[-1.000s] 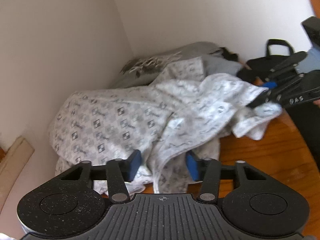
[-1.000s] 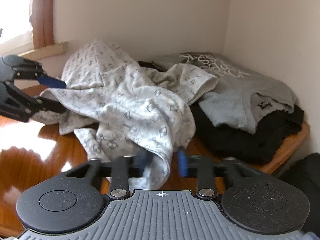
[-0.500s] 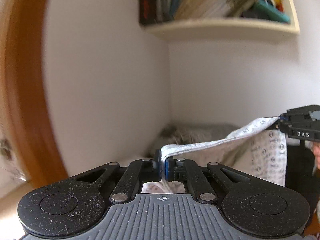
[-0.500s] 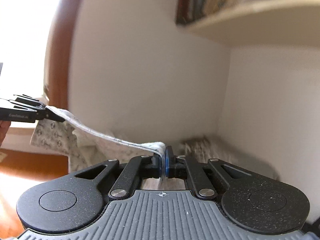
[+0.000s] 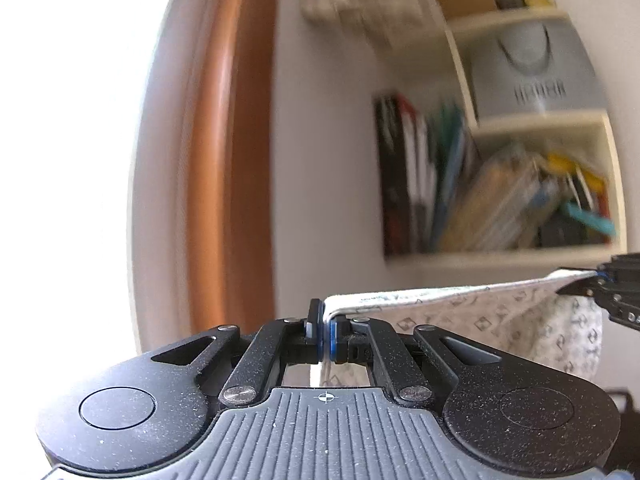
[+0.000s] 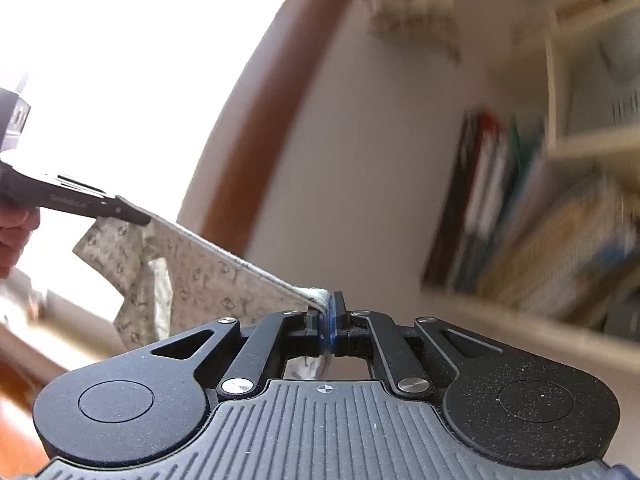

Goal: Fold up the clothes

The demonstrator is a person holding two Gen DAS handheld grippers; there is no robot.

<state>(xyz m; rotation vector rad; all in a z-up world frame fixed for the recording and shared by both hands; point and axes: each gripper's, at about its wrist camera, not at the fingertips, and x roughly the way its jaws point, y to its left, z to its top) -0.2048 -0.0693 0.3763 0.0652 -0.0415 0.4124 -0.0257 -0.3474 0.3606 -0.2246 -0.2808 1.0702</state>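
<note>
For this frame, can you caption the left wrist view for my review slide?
Left tool and right tool clamp a patterned white garment, stretched taut before bookshelves.

Item: we record one pale grey-white patterned cotton garment (image 5: pixel 472 316), printed with small dark diamond and letter motifs. State: lifted, its upper hem pulled into a taut line, the remainder hanging loose below. In our right wrist view (image 6: pixel 208 276) it stretches from centre toward nine o'clock.
</note>
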